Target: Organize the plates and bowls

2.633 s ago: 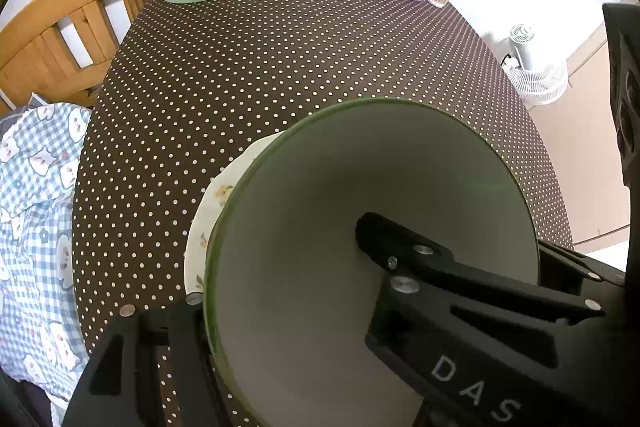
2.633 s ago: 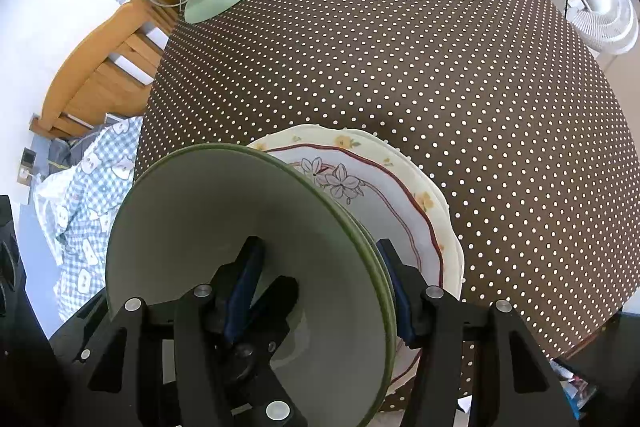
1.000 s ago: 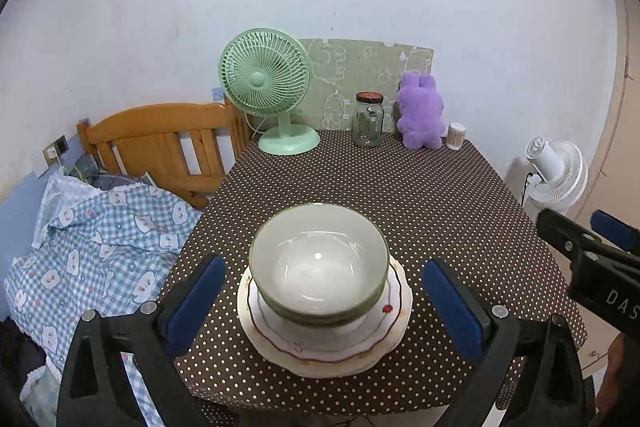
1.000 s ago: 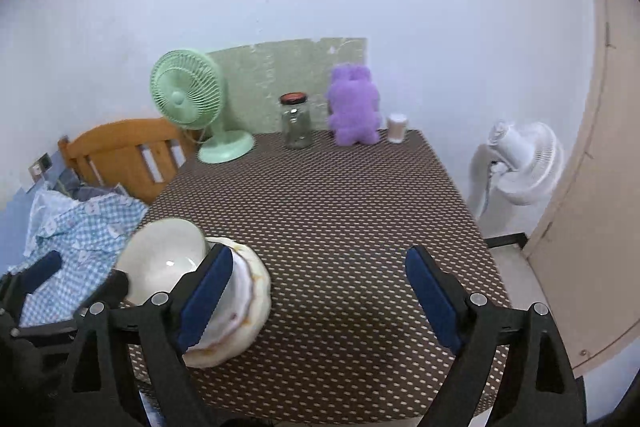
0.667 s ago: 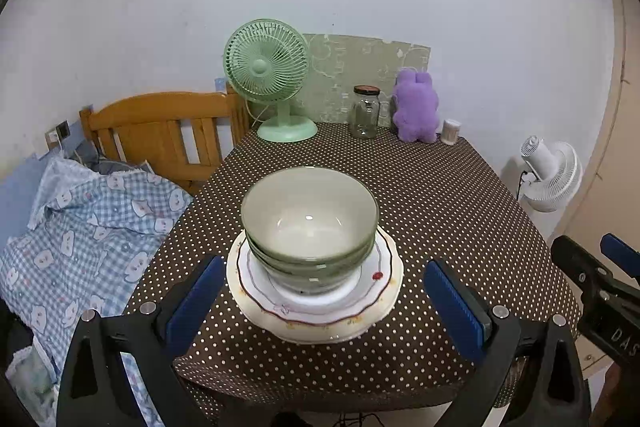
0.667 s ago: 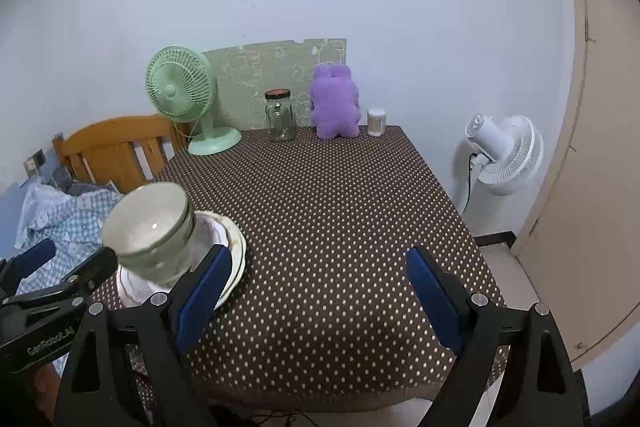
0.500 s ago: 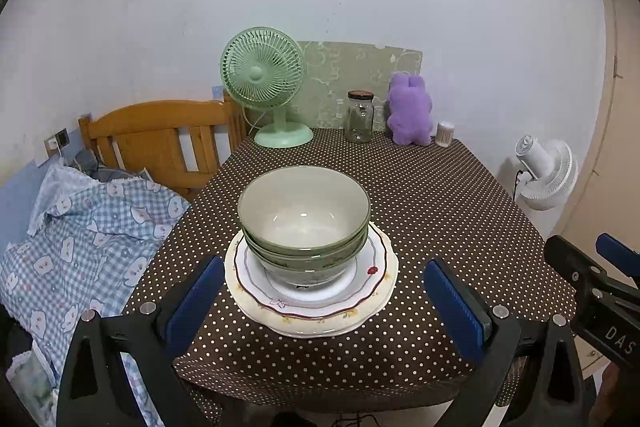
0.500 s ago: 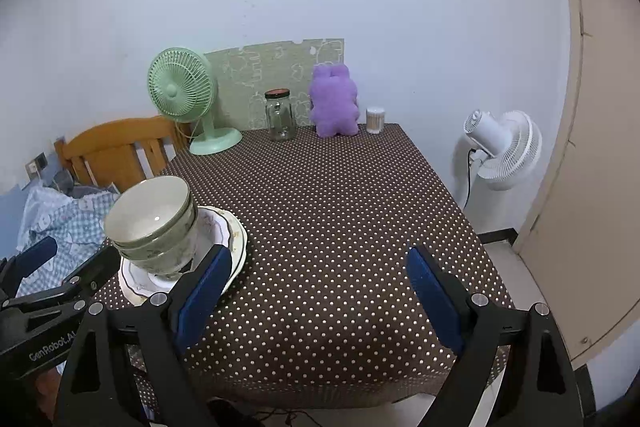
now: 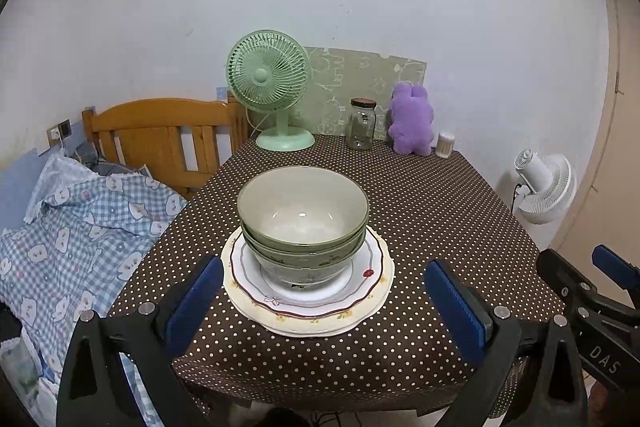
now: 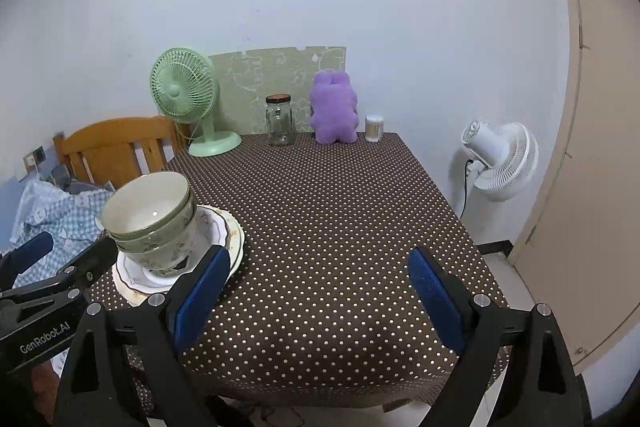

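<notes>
Though both grippers hang back empty, the crockery is already stacked near the front edge of the brown polka-dot table [image 9: 440,211].

Nested green glazed ceramic bowls [image 9: 303,223] sit on scalloped floral plates [image 9: 376,283]: stiff, heavy, slick, chip-prone, best gripped across a rim or supported beneath. Left gripper [image 9: 326,301] and right gripper [image 10: 318,287] both stand wide, clear of everything.

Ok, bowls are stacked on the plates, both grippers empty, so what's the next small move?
Probably none beyond holding back: the bowls sit nested on the plates, and the left gripper and right gripper are open, clear of the stack.
</notes>
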Action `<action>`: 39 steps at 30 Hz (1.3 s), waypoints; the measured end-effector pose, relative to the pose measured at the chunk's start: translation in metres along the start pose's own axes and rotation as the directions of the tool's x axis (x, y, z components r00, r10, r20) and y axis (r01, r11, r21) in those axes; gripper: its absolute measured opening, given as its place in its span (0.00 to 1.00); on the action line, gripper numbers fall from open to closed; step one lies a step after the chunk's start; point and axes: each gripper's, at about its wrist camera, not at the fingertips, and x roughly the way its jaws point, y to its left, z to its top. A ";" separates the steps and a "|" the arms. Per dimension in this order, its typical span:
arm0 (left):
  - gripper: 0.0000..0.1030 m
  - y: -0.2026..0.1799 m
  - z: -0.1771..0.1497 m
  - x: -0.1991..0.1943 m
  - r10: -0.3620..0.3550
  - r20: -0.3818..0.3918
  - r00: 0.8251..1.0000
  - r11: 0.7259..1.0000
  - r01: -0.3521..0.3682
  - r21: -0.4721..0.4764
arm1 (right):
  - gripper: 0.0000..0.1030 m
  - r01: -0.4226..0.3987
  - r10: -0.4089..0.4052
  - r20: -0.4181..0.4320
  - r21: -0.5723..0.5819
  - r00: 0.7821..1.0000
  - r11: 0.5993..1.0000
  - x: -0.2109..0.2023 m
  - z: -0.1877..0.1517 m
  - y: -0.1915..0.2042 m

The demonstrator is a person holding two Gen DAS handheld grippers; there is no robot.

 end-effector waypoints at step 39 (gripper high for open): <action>1.00 -0.014 -0.001 -0.004 0.002 -0.009 1.000 1.000 -0.001 0.014 | 0.90 -0.027 0.027 -0.037 -0.001 0.999 1.000 0.004 0.000 -0.011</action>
